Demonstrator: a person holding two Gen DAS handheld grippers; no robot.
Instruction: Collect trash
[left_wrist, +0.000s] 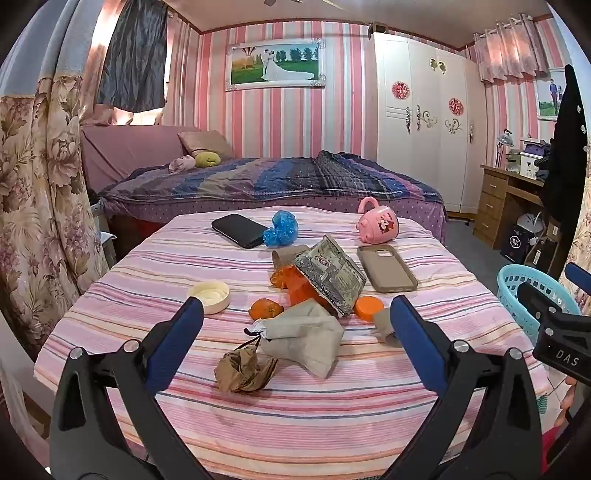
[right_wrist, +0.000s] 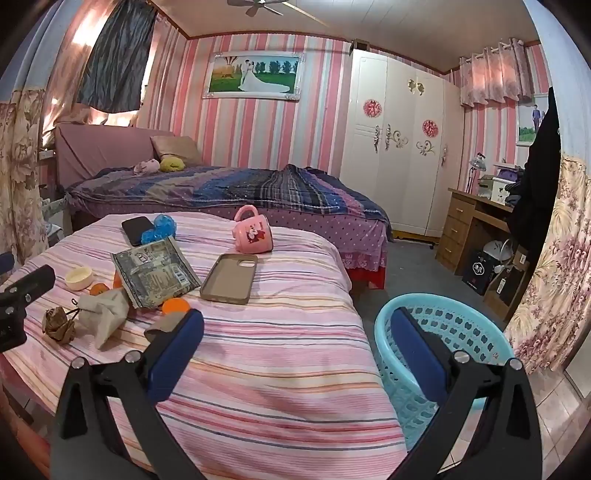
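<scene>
Here both hand-held grippers, left (left_wrist: 295, 325) and right (right_wrist: 295, 339), gape wide and empty above the striped counter (left_wrist: 332, 406), where crumpled brown paper (left_wrist: 243, 369), a snack wrapper (left_wrist: 330, 275) and orange peel (left_wrist: 264, 308) lie; the blue basket (right_wrist: 476, 325) stands beside it.

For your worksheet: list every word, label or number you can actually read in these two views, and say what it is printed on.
"DAS": on the black body of the right tongs.
Foil packet: print and barcode too blurred to read.
Black box by the desk: white mark unreadable.
Pink mug: picture only.

Pink mug (left_wrist: 377, 223), black phone (left_wrist: 239, 229) and phone case (left_wrist: 386, 267) on the striped cloth (left_wrist: 147, 295)
</scene>
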